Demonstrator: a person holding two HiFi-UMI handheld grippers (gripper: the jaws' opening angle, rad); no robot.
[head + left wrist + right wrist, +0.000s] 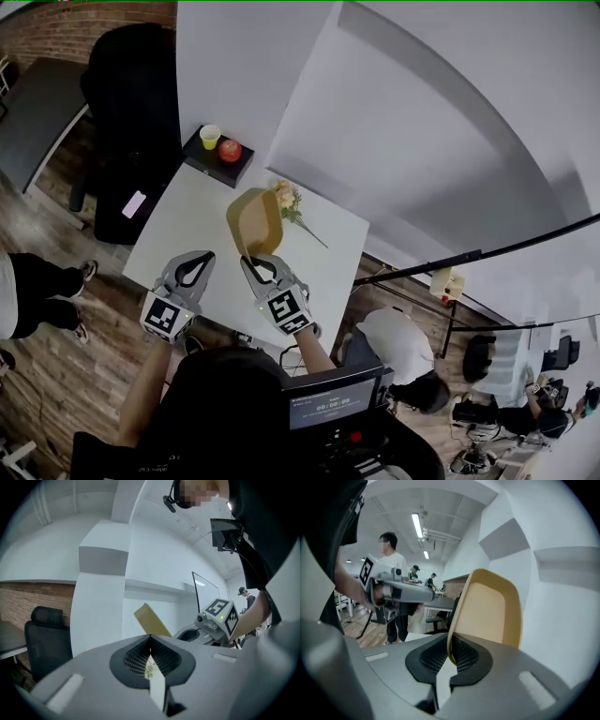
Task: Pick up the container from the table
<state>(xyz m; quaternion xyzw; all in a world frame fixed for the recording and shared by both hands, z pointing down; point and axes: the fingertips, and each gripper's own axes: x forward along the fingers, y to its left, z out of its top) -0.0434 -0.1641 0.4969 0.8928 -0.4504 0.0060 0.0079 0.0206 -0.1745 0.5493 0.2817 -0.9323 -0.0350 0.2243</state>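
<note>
Container (255, 222): a shallow tan tray-like dish with rounded corners, sitting at frame centre in the head view over the white table (183, 220) and tipped up on edge rather than lying flat. It looks to be clear of the tabletop, though the head view alone doesn't settle that. Right gripper (251, 262) has its jaws clamped on the near rim. In its own view the thin rim (451, 651) is nipped between the ribbed pads and the dish stands up and away beyond them. The wall looks thin and moulded, so probably light, fairly stiff and a bit slick. An edge pinch like this lets it swing or slip, so a deep bite on the rim near a corner seems safest, with the wrist kept steady. Right forearm (314, 349) reaches up from lower centre, with the gripper aimed toward the top of the frame and angled slightly down. Left gripper (200, 258) sits just left of the right one at lower centre. Its jaws are together with nothing between them, it is not touching the container, and it points roughly level. A flower sprig (289, 199) lies just right of the container. A dark tray (201, 156) holds a cup (210, 137) and a red fruit (230, 150) at the table's far corner.
</note>
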